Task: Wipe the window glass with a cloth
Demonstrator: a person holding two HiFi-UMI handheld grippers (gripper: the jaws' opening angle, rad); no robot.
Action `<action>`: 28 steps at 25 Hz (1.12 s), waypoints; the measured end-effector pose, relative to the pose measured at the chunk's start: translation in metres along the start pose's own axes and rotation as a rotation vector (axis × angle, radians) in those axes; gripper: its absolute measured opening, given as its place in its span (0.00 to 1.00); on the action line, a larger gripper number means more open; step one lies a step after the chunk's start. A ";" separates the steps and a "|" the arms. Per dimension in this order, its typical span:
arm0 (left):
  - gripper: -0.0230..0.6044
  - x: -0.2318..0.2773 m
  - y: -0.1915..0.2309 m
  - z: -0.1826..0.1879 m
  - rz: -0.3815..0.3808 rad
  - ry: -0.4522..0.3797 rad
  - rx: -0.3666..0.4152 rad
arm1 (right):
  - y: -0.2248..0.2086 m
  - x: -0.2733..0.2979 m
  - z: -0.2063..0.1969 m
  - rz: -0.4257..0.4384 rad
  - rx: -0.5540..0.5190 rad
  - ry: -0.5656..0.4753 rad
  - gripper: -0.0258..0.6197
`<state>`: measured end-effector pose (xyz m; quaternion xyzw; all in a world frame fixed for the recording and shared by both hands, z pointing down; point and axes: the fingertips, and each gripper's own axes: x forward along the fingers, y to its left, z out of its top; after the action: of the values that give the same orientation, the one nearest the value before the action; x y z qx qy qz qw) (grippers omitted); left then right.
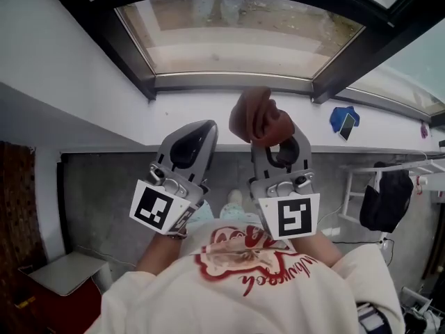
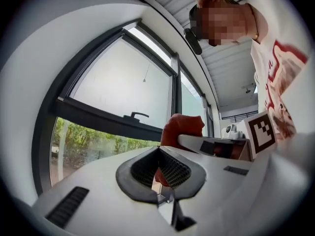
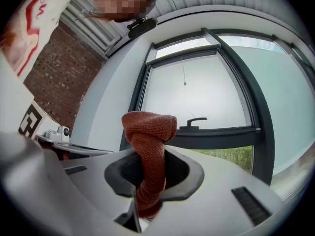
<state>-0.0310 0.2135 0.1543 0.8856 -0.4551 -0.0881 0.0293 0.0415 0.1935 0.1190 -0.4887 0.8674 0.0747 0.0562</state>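
Printed shirt (image 1: 243,263) at frame bottom; just above, right gripper (image 1: 281,145) clamped on bunched rust cloth (image 1: 259,117), held centre-frame short of window glass (image 1: 236,33), apparently readying a wipe; left gripper (image 1: 197,132) closed, empty, idle alongside.

My left gripper (image 1: 197,132) is just left of my right gripper (image 1: 279,139), both reaching to the sill (image 1: 201,110), with the window glass (image 1: 236,40) beyond it. The cloth (image 1: 257,115) stands up between my right fingers, pinched there. My left fingers meet on nothing. A handle (image 3: 196,121) sits on the frame (image 3: 221,134) behind the cloth.
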 end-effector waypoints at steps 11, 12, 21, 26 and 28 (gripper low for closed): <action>0.07 -0.070 -0.068 0.007 -0.068 0.009 0.026 | 0.041 -0.092 0.013 -0.003 0.046 0.028 0.16; 0.07 -0.082 -0.073 0.007 -0.073 0.012 0.017 | 0.048 -0.102 0.017 -0.030 0.036 0.028 0.16; 0.07 -0.163 -0.137 0.015 -0.164 0.008 -0.019 | 0.098 -0.194 0.040 -0.164 -0.031 0.047 0.16; 0.07 -0.179 -0.168 0.027 -0.172 0.005 0.013 | 0.103 -0.225 0.047 -0.139 -0.038 0.050 0.16; 0.07 -0.180 -0.180 0.029 -0.165 0.007 0.016 | 0.104 -0.233 0.051 -0.121 -0.033 0.046 0.16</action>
<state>0.0051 0.4656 0.1255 0.9205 -0.3814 -0.0835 0.0165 0.0740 0.4519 0.1165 -0.5426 0.8360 0.0744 0.0325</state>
